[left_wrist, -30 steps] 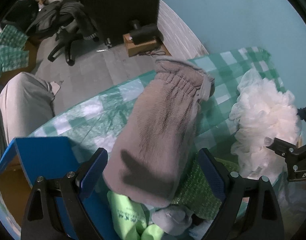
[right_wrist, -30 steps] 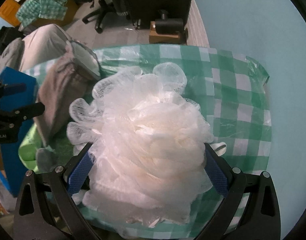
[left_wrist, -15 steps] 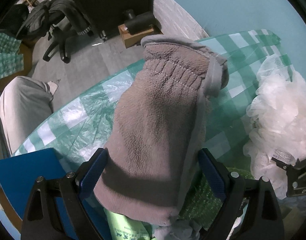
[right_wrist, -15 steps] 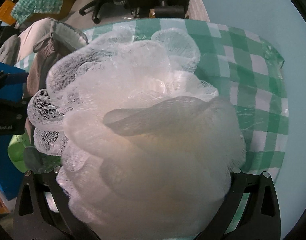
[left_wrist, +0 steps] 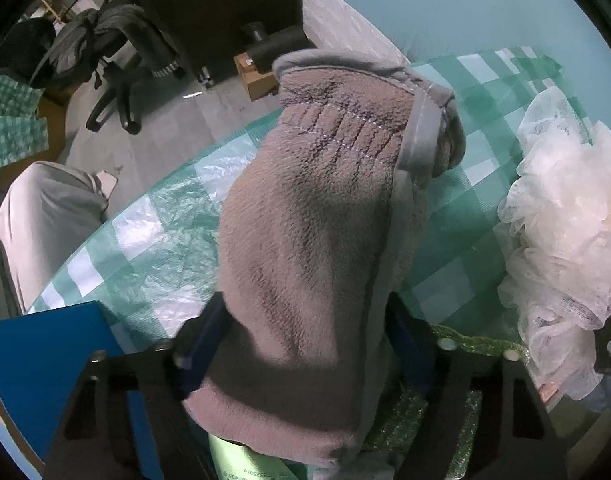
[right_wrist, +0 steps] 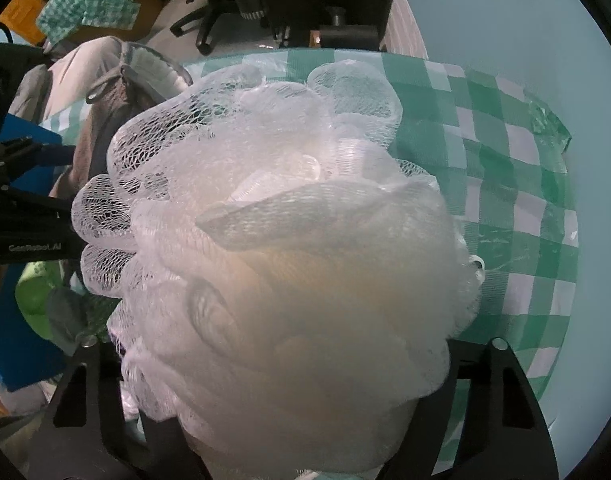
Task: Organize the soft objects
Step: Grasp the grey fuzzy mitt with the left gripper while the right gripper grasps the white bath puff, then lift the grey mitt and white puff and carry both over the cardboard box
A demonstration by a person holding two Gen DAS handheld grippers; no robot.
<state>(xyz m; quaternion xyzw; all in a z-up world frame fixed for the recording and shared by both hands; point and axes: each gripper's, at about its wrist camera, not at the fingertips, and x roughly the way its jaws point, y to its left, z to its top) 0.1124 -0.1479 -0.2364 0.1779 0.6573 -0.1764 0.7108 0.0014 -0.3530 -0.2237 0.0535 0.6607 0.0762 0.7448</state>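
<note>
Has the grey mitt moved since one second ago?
Yes. The grey mitt has come up and nearer the camera; it now covers more of the checked tablecloth.

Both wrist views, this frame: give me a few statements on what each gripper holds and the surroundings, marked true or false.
1. The left gripper is shut on the grey fleece mitt. True.
2. The right gripper is empty. False: it is shut on the white mesh bath pouf.
3. The tablecloth is green-and-white check. True.
4. The pouf is red. False: white.
</note>
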